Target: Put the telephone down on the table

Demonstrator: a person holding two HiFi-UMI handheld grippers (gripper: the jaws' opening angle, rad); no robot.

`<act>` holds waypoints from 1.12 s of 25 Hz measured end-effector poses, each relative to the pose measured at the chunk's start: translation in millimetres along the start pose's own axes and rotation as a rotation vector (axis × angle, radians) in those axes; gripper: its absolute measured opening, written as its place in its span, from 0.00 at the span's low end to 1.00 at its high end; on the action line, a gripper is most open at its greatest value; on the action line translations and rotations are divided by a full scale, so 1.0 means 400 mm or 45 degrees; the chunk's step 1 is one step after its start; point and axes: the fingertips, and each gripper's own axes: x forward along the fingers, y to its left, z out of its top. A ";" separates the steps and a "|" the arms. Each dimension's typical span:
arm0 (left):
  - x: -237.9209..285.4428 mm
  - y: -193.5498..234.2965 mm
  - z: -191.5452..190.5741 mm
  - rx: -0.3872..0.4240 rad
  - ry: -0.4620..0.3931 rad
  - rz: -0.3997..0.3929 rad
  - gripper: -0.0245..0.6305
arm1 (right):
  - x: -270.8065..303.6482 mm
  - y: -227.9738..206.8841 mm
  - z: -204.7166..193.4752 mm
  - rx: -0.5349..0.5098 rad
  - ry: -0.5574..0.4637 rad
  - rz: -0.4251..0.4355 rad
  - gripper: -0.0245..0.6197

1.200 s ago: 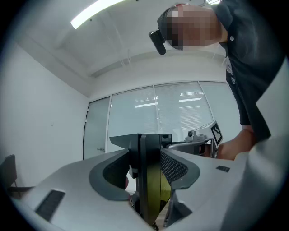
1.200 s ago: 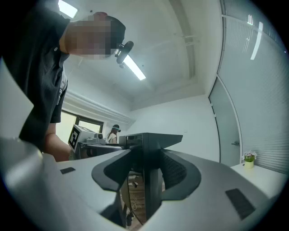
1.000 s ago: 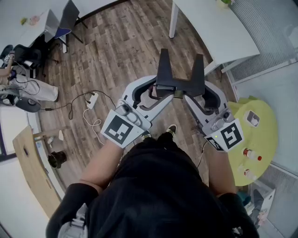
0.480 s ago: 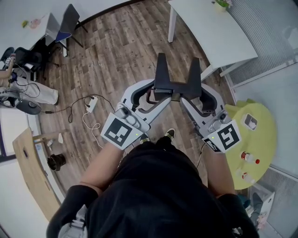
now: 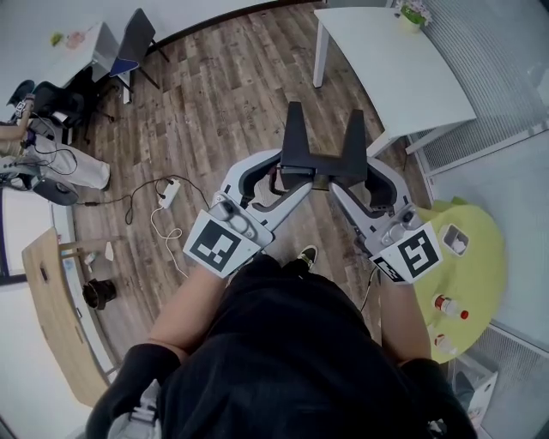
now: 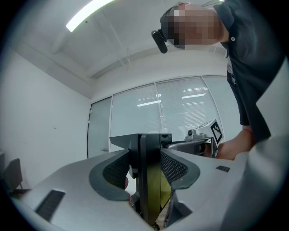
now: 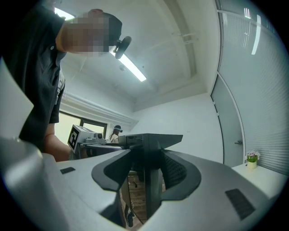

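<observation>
No telephone shows in any view. In the head view the person holds both grippers chest-high over the wooden floor, side by side and tilted inward. The left gripper (image 5: 295,116) and the right gripper (image 5: 357,120) point their black fingers forward and upward, almost touching at the base. Both are shut with nothing between the pads. In the left gripper view the left gripper (image 6: 143,140) shows its jaws pressed flat together against ceiling and glass wall. The right gripper (image 7: 146,137) looks the same in the right gripper view.
A white table (image 5: 386,51) with a small potted plant (image 5: 413,13) stands ahead to the right. A round yellow-green table (image 5: 480,283) with bottles is at the right. Chairs (image 5: 124,43), a power strip with cable (image 5: 169,190) and a wooden tabletop (image 5: 56,317) lie left.
Both grippers have drifted slightly up and left in the head view as the view shifted. Their jaws stayed shut and empty.
</observation>
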 end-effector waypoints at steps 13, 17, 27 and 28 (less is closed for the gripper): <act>0.054 0.125 -0.016 -0.027 0.005 0.042 0.37 | 0.107 -0.091 -0.019 0.030 0.015 0.045 0.37; 0.061 0.231 -0.015 -0.035 -0.011 0.026 0.37 | 0.209 -0.123 -0.017 0.010 0.036 0.032 0.37; 0.096 0.435 -0.045 -0.034 -0.033 -0.014 0.37 | 0.392 -0.207 -0.047 -0.020 0.043 -0.002 0.37; 0.098 0.462 -0.045 -0.038 -0.033 -0.019 0.37 | 0.417 -0.216 -0.048 -0.018 0.044 -0.005 0.37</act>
